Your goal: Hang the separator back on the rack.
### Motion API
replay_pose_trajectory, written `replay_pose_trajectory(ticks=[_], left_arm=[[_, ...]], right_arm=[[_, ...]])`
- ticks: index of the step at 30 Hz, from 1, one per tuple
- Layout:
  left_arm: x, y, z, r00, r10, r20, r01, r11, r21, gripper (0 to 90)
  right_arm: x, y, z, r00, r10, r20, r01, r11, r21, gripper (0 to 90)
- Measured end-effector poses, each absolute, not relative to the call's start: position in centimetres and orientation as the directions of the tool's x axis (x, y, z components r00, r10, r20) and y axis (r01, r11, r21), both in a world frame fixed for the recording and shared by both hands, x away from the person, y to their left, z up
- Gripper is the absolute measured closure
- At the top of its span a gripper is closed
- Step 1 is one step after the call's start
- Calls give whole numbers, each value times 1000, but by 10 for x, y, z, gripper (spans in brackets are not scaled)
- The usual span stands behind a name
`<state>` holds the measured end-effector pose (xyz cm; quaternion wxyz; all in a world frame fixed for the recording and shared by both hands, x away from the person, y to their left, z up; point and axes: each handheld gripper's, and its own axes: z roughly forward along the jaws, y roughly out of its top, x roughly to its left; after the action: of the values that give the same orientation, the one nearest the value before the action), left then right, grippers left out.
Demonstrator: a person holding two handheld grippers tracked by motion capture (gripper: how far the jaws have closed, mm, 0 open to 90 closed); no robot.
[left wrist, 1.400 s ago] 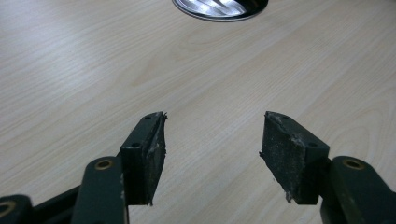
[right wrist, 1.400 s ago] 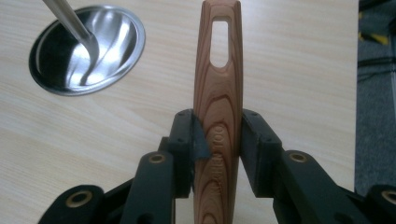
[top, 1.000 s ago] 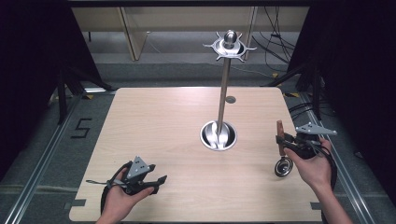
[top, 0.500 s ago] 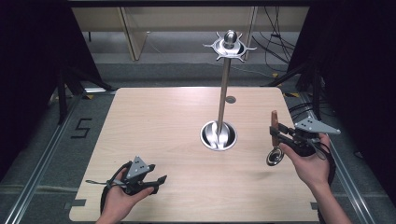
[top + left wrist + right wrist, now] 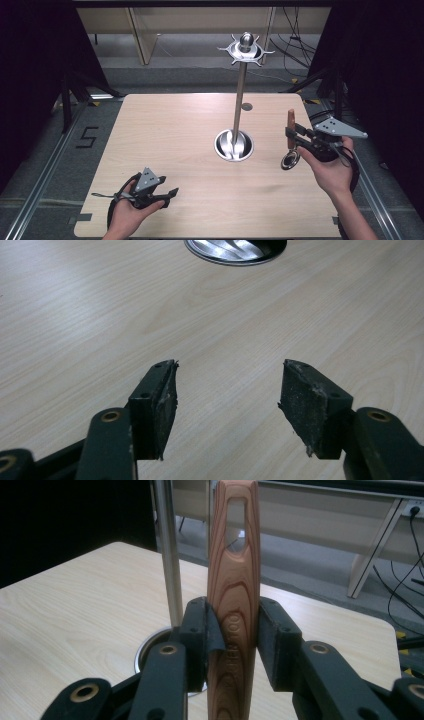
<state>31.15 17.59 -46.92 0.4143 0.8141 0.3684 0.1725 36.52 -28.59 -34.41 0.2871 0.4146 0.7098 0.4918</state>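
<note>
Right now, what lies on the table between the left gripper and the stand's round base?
Nothing: in the high view bare wood runs from the left gripper to the stand's base; the left gripper view shows that too.

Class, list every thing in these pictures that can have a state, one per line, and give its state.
Right tool: shut on the wooden-handled utensil, held above the table.
Wooden-handled utensil: upright, handle up, metal end hanging down, clear of the table.
Left tool: open, empty, low over the table.
Hanging stand: upright on its round base, hooks bare.
</note>
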Motion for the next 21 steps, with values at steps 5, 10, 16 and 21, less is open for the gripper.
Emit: replay_pose_trajectory(ticks=[5,10,16,21], left_arm=[[311,176,-469,668,743,-30,462,-383,800,389],[312,176,-469,668,743,-28,459,-382,802,389],[311,175,-470,661,750,-27,453,-370,811,388],[313,177,-469,681,732,-4,436,-402,806,388]], right_arm=[[366,-285,-337,-504,864,-19,285,187,940,684],[366,-282,-332,-505,863,-14,274,176,945,684],[367,-276,-327,-520,854,6,276,161,947,683],[366,-273,-322,-519,855,-1,269,164,949,684]])
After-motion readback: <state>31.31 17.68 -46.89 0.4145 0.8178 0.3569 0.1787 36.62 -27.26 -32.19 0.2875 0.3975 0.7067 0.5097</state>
